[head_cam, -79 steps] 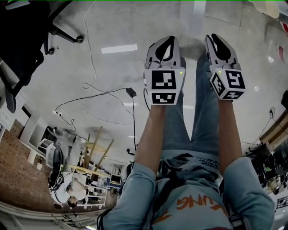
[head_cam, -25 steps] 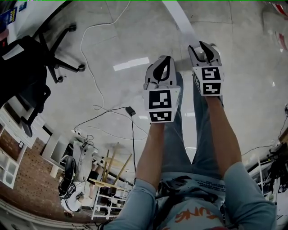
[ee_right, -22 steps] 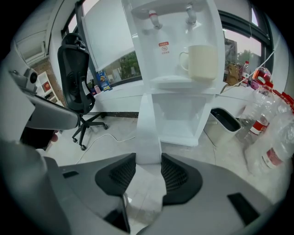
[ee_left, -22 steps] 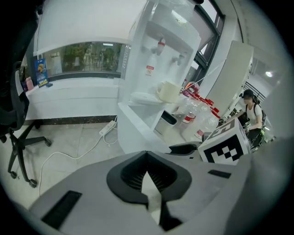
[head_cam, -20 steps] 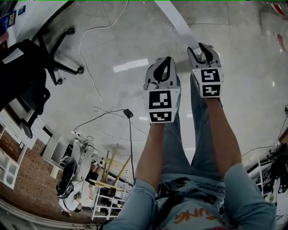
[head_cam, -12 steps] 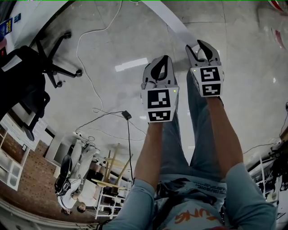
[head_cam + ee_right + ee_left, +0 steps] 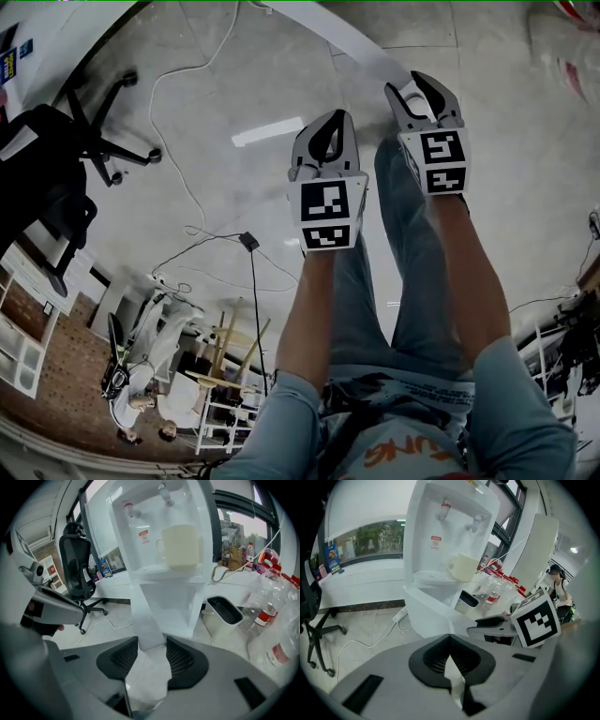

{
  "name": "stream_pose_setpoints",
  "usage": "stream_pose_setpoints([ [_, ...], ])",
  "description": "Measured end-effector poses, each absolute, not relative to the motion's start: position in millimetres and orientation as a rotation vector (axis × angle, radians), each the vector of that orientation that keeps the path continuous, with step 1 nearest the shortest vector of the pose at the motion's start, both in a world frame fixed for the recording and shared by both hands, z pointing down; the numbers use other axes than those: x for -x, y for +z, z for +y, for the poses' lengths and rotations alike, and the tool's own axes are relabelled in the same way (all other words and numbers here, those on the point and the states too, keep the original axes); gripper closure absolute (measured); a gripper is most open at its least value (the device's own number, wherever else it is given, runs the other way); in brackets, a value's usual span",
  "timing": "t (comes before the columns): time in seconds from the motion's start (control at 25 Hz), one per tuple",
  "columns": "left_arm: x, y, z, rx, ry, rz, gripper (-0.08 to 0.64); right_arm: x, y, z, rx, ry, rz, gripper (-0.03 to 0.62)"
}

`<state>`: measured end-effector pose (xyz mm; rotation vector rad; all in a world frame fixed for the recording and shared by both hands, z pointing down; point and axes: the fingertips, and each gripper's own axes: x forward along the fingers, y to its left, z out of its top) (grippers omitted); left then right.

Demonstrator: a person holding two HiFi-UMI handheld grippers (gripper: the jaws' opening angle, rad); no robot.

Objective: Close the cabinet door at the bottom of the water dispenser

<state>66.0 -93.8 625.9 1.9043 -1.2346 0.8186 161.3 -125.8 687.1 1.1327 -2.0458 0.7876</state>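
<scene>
I see a glossy, polished floor [image 7: 187,178] mirroring ceiling lights. The water dispenser [image 7: 440,541] and its cabinet door [image 7: 147,616] look like smooth white plastic with a slight sheen. The right claw [image 7: 152,644] has a matt grey shell and ribbed black pads [image 7: 183,660]. The person's trousers [image 7: 422,262] are denim cloth.

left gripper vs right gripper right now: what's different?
The left gripper has its jaw tips together. The right gripper has its jaws apart, and they have just been opening further. The right gripper's gap lines up with the cabinet door edge beyond it, while the left gripper leaves no such gap. In the head view the right gripper reaches farther forward than the left gripper. Shared: both hold nothing and point downward.
</scene>
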Motion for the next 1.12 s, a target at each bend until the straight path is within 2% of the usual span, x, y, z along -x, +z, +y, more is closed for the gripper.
stream_pose_setpoints([
  [0.76,-129.3,631.1,-132.6,-1.868,0.706,-1.276,0.549,-209.2,685.2,-193.7,-1.079,0.665,-2.113,0.394],
  [1.12,-144.8,629.5,-149.2,-1.895,0.668,-1.282,0.549,-233.5,687.8,-233.3,-1.199,0.636,-2.109,0.408],
])
